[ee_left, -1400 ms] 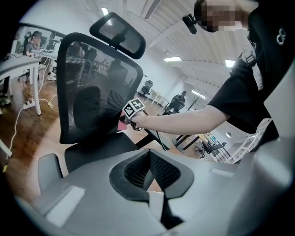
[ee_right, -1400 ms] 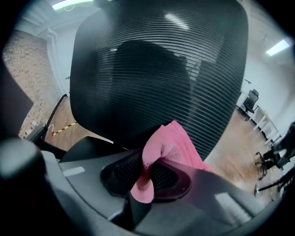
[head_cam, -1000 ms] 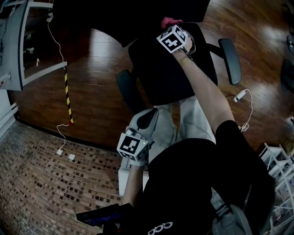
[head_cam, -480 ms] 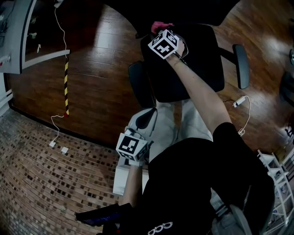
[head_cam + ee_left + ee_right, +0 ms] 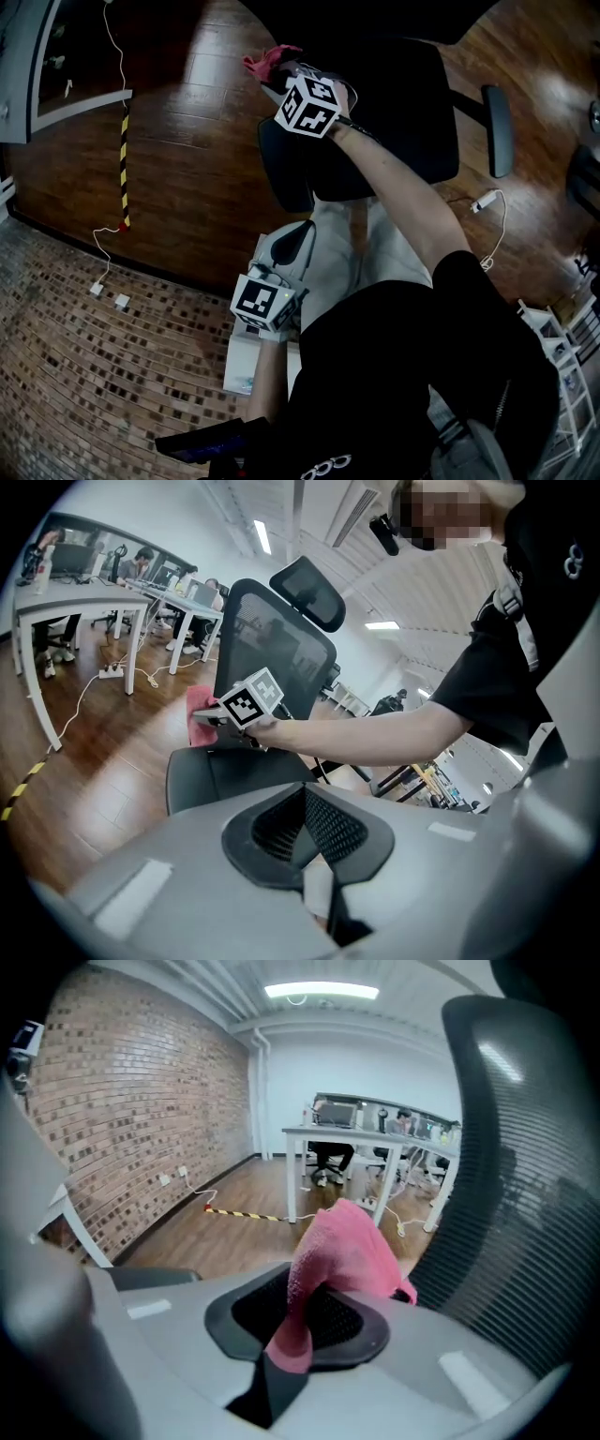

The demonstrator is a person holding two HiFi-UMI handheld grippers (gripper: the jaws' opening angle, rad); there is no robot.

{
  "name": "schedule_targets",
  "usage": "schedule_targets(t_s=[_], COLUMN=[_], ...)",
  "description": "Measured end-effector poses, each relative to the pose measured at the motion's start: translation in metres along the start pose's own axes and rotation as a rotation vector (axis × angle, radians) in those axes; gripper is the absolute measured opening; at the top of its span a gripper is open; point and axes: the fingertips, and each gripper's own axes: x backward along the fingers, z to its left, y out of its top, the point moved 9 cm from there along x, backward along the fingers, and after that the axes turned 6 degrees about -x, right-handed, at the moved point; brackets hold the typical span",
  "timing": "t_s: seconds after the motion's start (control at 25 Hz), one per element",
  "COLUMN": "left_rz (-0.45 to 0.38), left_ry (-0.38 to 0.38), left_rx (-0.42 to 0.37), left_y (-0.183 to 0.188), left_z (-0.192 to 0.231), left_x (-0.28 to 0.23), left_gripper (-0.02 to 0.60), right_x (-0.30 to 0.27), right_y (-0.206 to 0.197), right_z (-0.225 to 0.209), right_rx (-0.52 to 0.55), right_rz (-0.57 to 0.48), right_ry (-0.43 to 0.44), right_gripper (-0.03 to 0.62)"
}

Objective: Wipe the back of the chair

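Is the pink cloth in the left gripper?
No, the pink cloth is pinched in the right gripper, right beside the chair back.

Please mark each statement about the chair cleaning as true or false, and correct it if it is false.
1. The right gripper holds a pink cloth. True.
2. The cloth lies on the seat of the chair. False: it is clamped in the right gripper, beside the mesh backrest.
3. The left gripper touches the chair. False: it is low by the person's body, apart from the chair.
4. The chair has a headrest. True.
5. The floor under the chair is carpet. False: it is wooden boards.
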Motion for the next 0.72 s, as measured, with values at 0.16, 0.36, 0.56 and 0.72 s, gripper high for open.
schedule_targets(t_s=[0.16,0.36,0.56,0.72], left_rz=[0.02,0.042,0.083,0.098], left_ry=[-0.009,-0.027,-0.042,-0.063], left_rx=[0.012,0.023,0.026,0.012], left_y=[-0.012,-0.021,-0.023,-0.021], left_z=[-0.002,-0.009,-0.01,-0.015], left_x=[-0.005,-0.008,-0.027,-0.043], left_gripper=[-0.011,-0.011,-0.011,-0.011], right_x=[-0.012,0.003,0.029,0.048], right_y=[-0.016,-0.054,-0.096,-0.129], right_z=[0.002,-0.039,-0.084,-0.112], right_rx=[0.012,-0.166,-0.294,-0.371], right_rz=[-0.001,-0.007,-0.02,-0.018], right_ry=[0.031,-0.115,-0.235,-0.303], right_gripper=[0.049,0.049,0.049,0.049])
